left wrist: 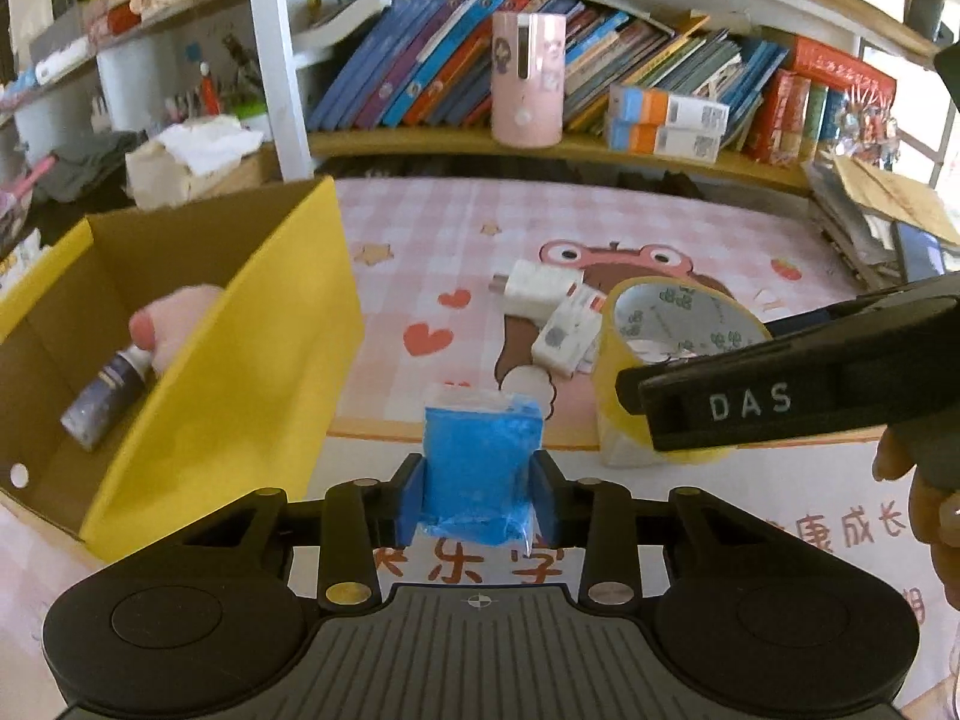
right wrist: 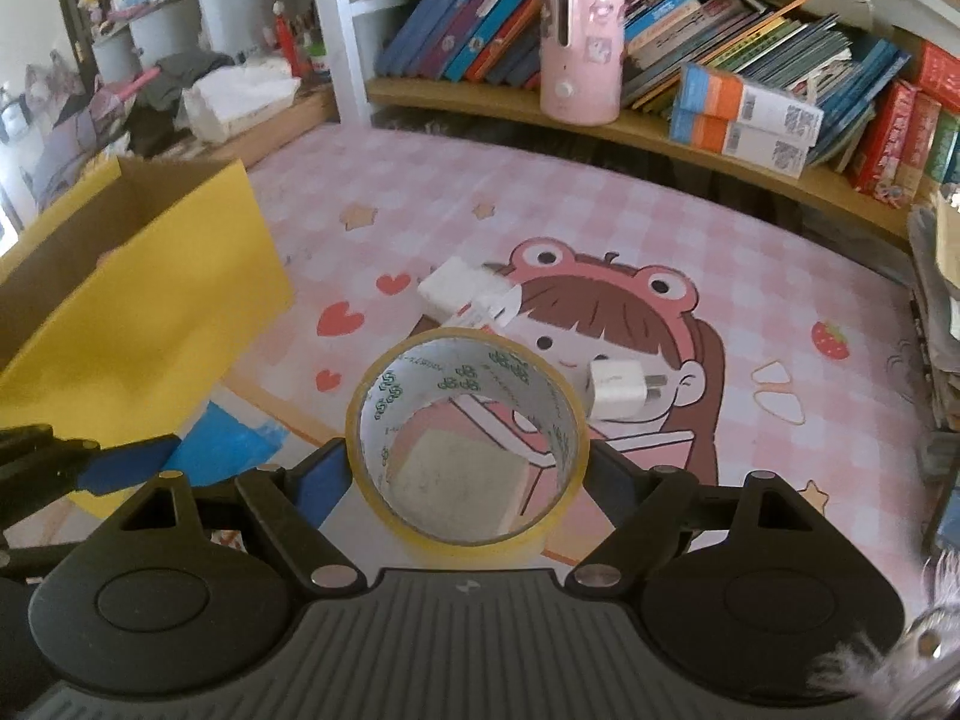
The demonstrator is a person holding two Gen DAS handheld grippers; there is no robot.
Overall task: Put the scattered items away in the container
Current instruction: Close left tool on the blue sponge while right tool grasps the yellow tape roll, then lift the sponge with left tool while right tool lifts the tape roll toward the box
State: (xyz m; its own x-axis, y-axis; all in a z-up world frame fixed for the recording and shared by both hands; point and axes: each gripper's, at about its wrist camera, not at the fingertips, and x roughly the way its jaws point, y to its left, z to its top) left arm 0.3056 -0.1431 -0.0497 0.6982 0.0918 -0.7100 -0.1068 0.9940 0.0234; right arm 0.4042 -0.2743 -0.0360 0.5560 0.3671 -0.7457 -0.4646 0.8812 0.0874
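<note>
- Scattered items are being seen spread on a pink cartoon mat [right wrist: 600,210], with the yellow cardboard box [left wrist: 240,372] standing at its left side.
- A blue plastic-wrapped packet [left wrist: 480,456] is being clamped between the fingers of the left gripper [left wrist: 480,498], just right of the box's near wall.
- A roll of yellowish tape [right wrist: 468,438] is being gripped on its outer sides by the right gripper [right wrist: 468,480], tilted with its hole facing the camera.
- A small dark bottle [left wrist: 105,396] and a pink object [left wrist: 174,324] are being held inside the box.
- Three white chargers are being left on the mat: two [left wrist: 540,285] [left wrist: 567,333] touching beyond the tape, a third [right wrist: 621,384] just right of it.
- A pink cylinder [right wrist: 579,48] and rows of books [right wrist: 750,42] are being kept on the shelf behind.
</note>
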